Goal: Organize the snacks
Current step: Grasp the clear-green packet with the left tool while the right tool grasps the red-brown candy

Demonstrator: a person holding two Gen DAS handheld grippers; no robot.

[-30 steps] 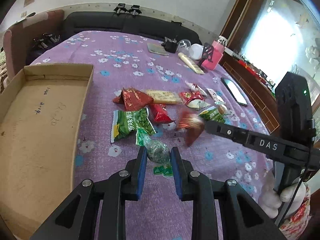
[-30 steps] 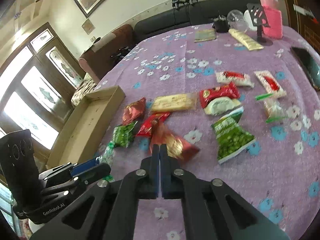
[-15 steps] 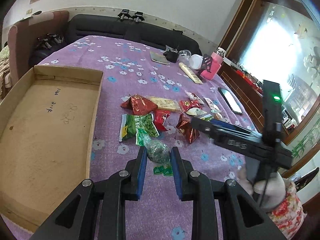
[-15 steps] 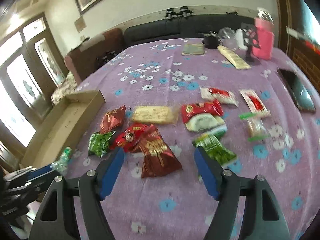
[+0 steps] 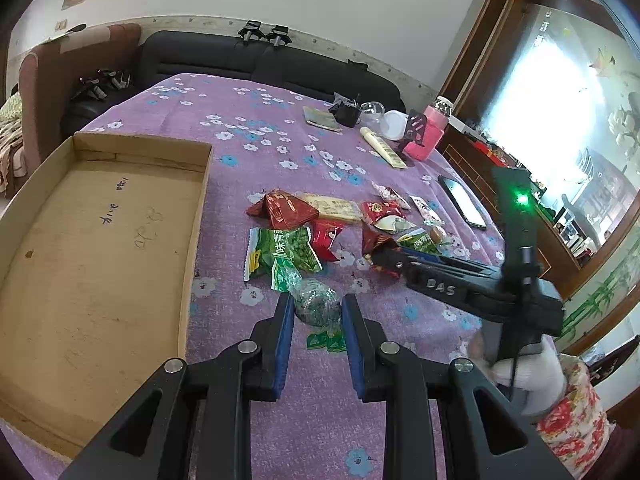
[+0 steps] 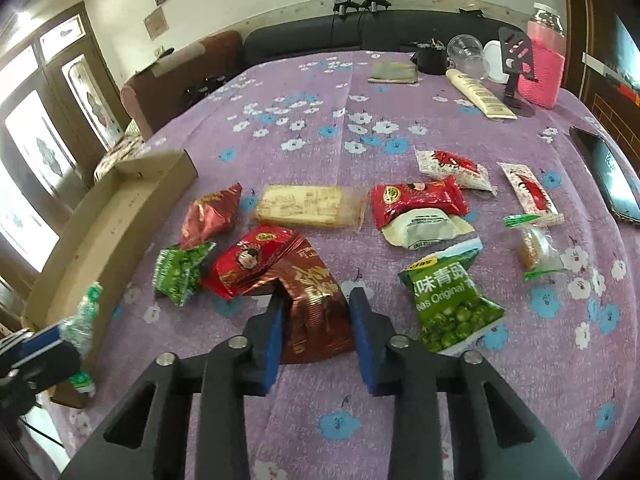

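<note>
My left gripper (image 5: 317,312) is shut on a clear green-ended snack packet (image 5: 316,306), held above the purple cloth beside the open cardboard box (image 5: 100,248). In the right wrist view that packet (image 6: 82,322) shows at the lower left. My right gripper (image 6: 316,300) is open, its blue pads on either side of a dark red foil snack bag (image 6: 316,312) that lies on the cloth. Several other snacks lie around it: a green pea bag (image 6: 452,300), a red packet (image 6: 416,200), a pale cracker pack (image 6: 308,206).
A phone (image 6: 612,176) lies at the right edge of the table. A pink bottle (image 6: 542,64), a phone stand (image 6: 516,64), cups and a tube (image 6: 478,94) stand at the far end. A dark sofa (image 5: 256,60) is behind the table.
My right gripper opened from shut, letting the dark red bag drop to the cloth, then narrowed around it. My left gripper kept hold of its packet and rose back slightly.
</note>
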